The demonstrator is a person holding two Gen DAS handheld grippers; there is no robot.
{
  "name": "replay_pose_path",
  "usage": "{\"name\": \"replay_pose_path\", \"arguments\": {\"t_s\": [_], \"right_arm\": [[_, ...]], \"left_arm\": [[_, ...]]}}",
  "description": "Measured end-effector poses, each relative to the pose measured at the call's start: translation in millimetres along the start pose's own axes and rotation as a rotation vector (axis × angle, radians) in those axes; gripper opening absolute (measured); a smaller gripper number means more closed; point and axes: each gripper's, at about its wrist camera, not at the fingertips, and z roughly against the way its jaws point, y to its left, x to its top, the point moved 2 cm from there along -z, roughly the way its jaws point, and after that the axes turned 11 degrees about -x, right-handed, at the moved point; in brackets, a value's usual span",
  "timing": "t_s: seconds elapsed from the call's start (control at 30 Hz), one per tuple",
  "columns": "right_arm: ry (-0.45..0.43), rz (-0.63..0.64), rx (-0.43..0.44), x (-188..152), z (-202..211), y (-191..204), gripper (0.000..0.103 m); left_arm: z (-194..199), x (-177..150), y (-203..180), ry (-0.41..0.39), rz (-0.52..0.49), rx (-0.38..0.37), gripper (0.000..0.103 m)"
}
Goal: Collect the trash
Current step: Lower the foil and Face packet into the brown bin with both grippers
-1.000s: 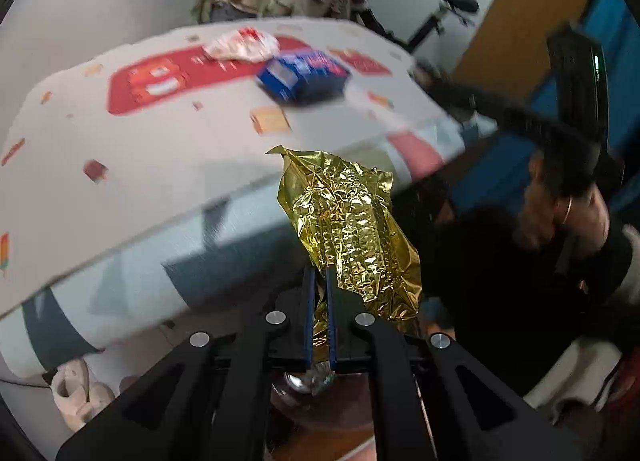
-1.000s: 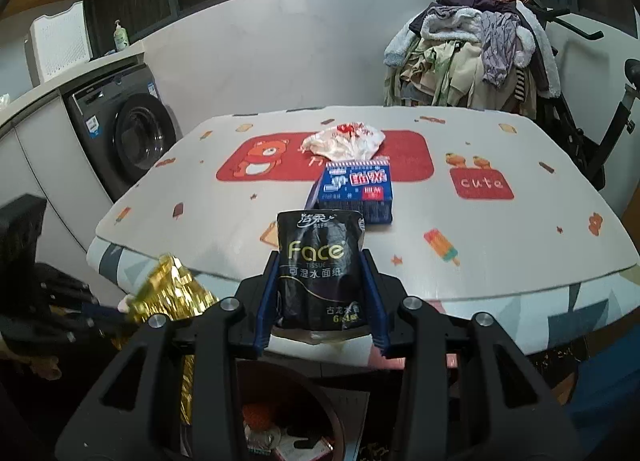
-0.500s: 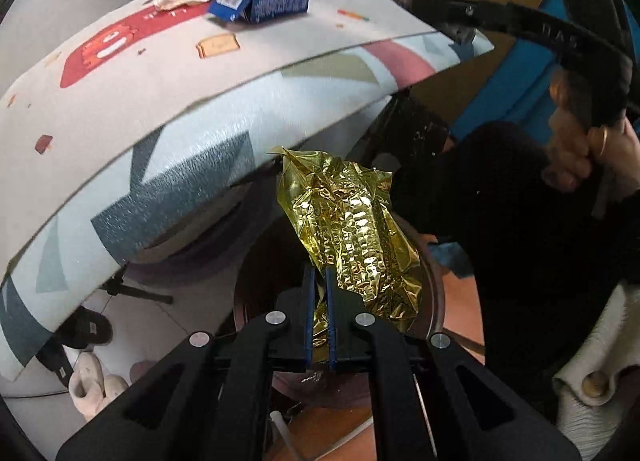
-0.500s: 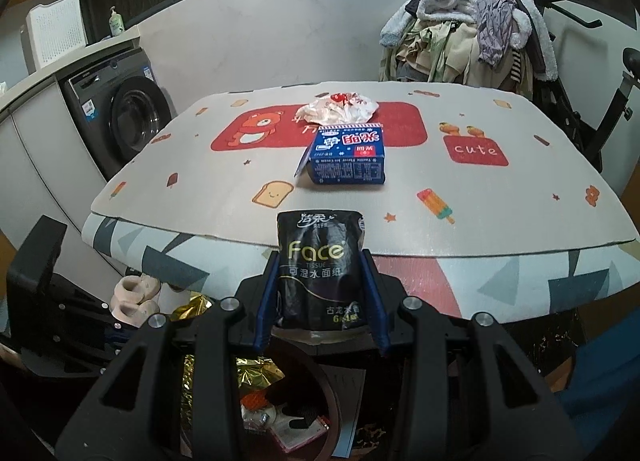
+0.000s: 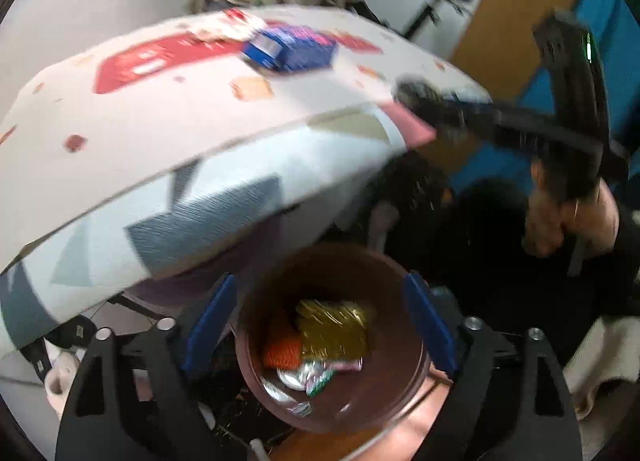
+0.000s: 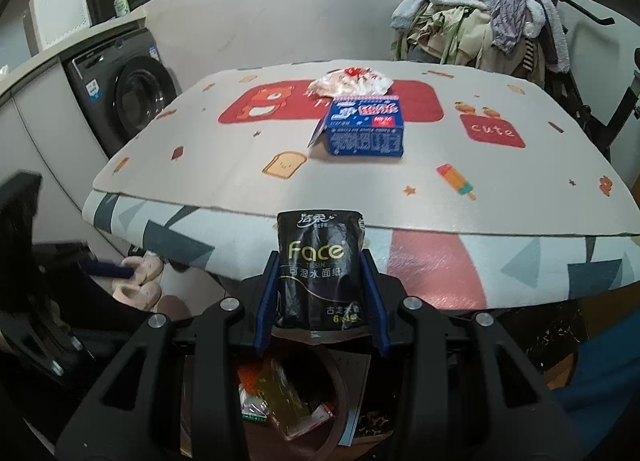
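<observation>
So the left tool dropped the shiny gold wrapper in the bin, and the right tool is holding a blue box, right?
Not quite. In the right wrist view the right tool holds a black tissue pack, not a blue box. The blue box sits on the table. The rest is right: the left tool is open, and the gold wrapper lies in the bin.

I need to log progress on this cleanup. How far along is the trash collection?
Done: the gold wrapper lies in the brown bin, and the left gripper is open above it. In hand: the right gripper holds the black tissue pack. Left: the blue box and white wrapper on the table.
</observation>
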Motion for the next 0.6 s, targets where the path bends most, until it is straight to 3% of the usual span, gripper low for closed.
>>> {"name": "replay_pose_path", "arguments": {"t_s": [0.33, 0.6], "right_arm": [[0.068, 0.071, 0.030, -17.8, -9.6, 25.4, 0.041], [0.109, 0.182, 0.017, -33.7, -17.7, 48.9, 0.042]], "left_arm": [[63.0, 1.3, 2.3, -0.230, -0.007, 0.162, 0.094], [78.1, -8.7, 6.0, -0.309, 0.034, 0.223, 0.096]]}}
